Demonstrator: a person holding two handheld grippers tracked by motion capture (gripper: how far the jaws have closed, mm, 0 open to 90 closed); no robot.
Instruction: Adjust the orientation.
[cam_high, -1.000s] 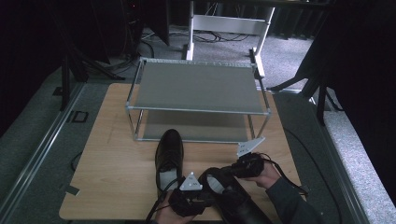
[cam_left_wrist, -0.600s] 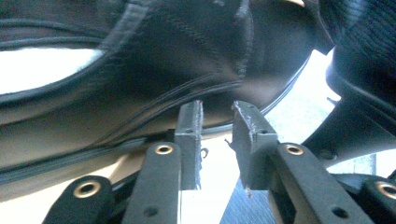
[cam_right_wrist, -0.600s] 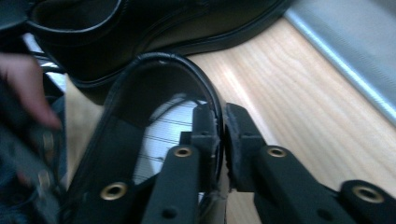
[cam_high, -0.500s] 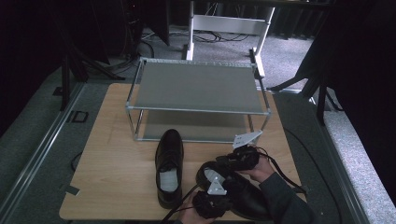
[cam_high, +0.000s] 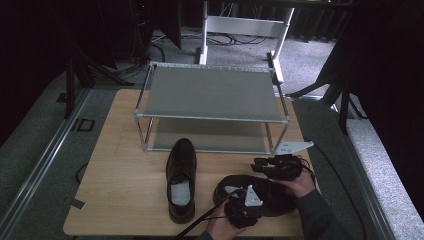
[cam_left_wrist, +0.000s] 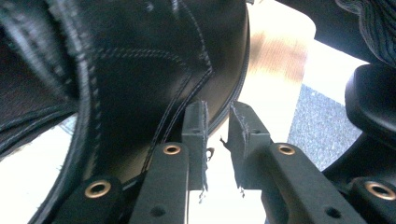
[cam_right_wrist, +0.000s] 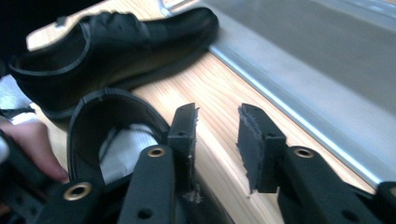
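Shoes sit on the wooden table (cam_high: 125, 165), both black. One black shoe (cam_high: 180, 179) stands by itself in front of the metal rack (cam_high: 212, 95), with its toe toward the rack. The other black shoe (cam_high: 252, 195) lies to its right, near the table's front edge, with a white stuffing inside it.

In the high view the left gripper (cam_high: 240, 215) is down at this second shoe, and a hand (cam_high: 220, 227) holds it from below. Part of that hand is cut off by the picture's bottom edge. In the left gripper view the left gripper's jaws have a small gap with nothing in it. The left pad rests against the shoe's side, but the jaws do not pinch it. The shoe is so close there that most of it is cut off.

The right gripper (cam_high: 262, 166) is just past the shoe, near the rack's front right leg. Its jaws have been closing a little, yet they stand apart with only table showing between them. In the right gripper view the shoe's dark rim (cam_right_wrist: 116, 121) sits beside the left jaw. The far shoe looks blurry there.
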